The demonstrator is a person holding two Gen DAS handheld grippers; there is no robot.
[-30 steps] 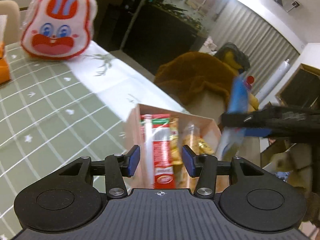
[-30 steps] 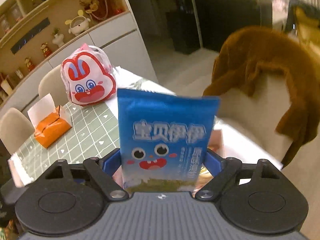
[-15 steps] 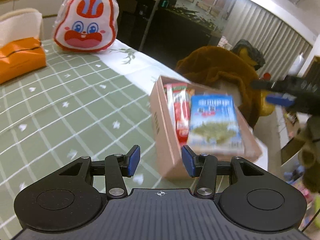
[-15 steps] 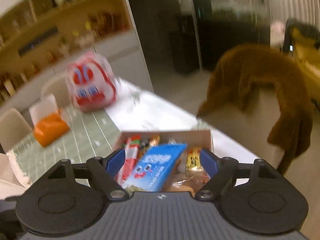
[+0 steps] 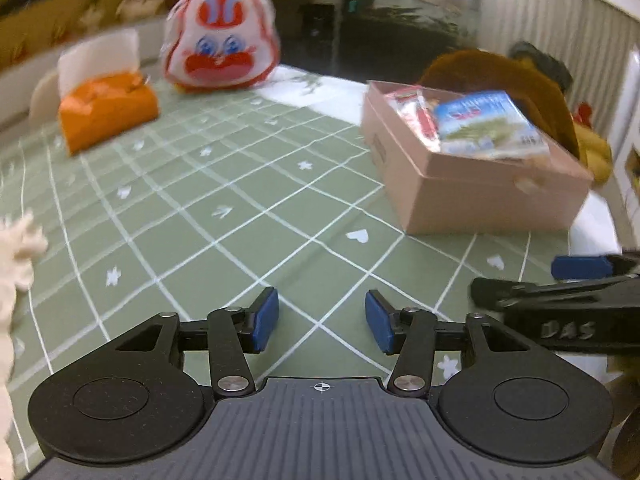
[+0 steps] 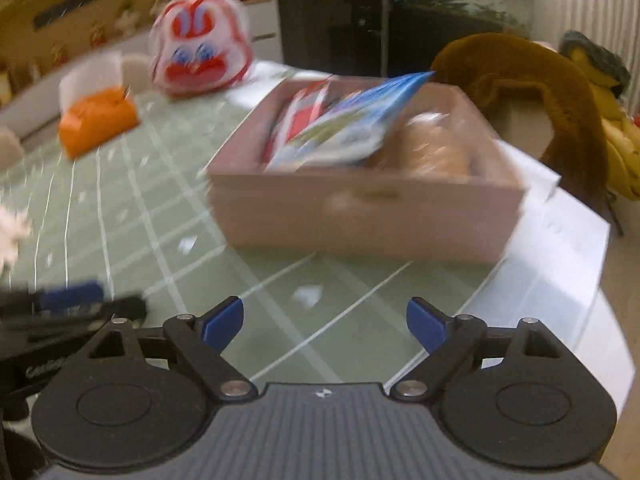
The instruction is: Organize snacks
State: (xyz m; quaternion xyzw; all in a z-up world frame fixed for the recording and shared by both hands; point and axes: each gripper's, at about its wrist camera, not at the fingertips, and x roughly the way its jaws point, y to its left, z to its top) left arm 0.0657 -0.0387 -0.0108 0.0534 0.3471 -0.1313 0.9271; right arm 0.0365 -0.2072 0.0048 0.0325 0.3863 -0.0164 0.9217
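Note:
A pink cardboard box (image 5: 472, 196) stands on the green checked tablecloth (image 5: 200, 208) at the right; it also shows in the right wrist view (image 6: 360, 220). A blue snack bag (image 5: 488, 126) lies on top of the snacks in it, beside a red packet (image 5: 416, 112). The blue bag (image 6: 352, 124) and a golden snack (image 6: 436, 152) show in the right wrist view. My left gripper (image 5: 322, 320) is open and empty, low over the cloth, short of the box. My right gripper (image 6: 324, 322) is open and empty in front of the box.
A red-and-white rabbit bag (image 5: 222, 36) and an orange tissue box (image 5: 106, 110) stand at the far side of the table. A chair draped with a brown coat (image 6: 532, 88) stands behind the box. The table's white edge (image 6: 560, 272) runs at the right.
My right gripper opened and dropped the blue bag into the box. Both grippers then pulled back from the box, low over the table.

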